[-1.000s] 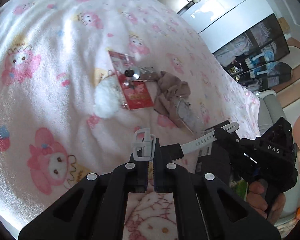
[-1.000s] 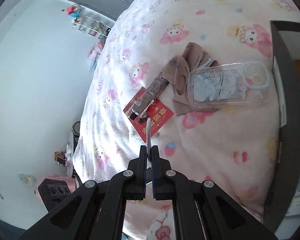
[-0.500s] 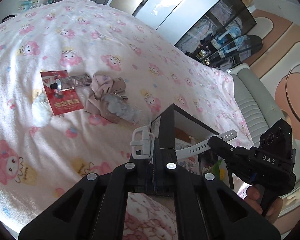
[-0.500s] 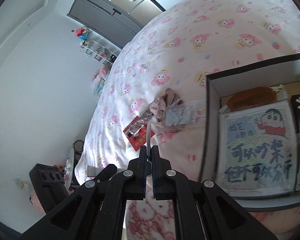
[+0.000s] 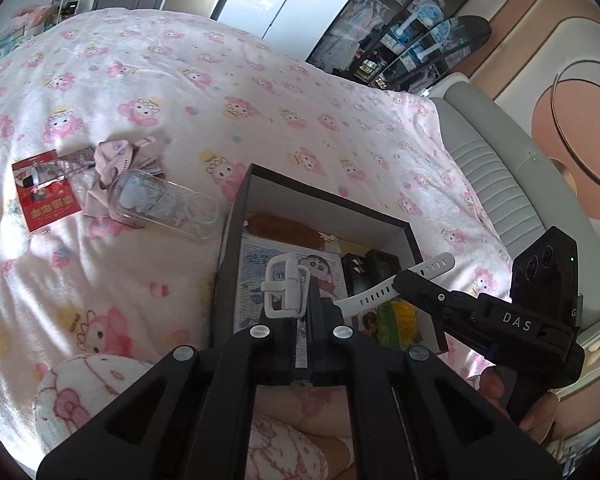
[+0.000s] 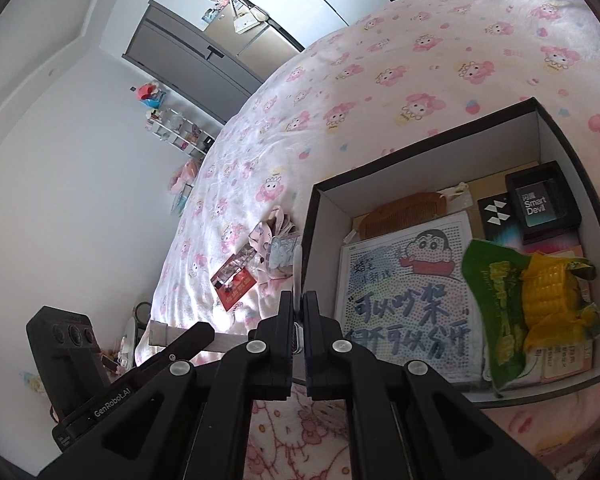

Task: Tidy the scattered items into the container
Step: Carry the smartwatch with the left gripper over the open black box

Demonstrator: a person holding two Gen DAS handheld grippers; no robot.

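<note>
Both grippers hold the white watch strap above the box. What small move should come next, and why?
Probably lower the strap a little into the box, then open both. The left gripper is shut on its buckle end and the right gripper on the holed end, and the strap hangs over the open box, above the cartoon sheet. Other items lie on the blanket.

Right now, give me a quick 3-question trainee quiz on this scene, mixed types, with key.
1. True or false: both grippers, left and right, grip the same white watch strap.
2. Which lies outside the black box? A) wooden comb B) clear phone case C) corn snack bag
3. Fill in: the red packet lies on the ____.

Key: 1 true; 2 B; 3 blanket.
</note>
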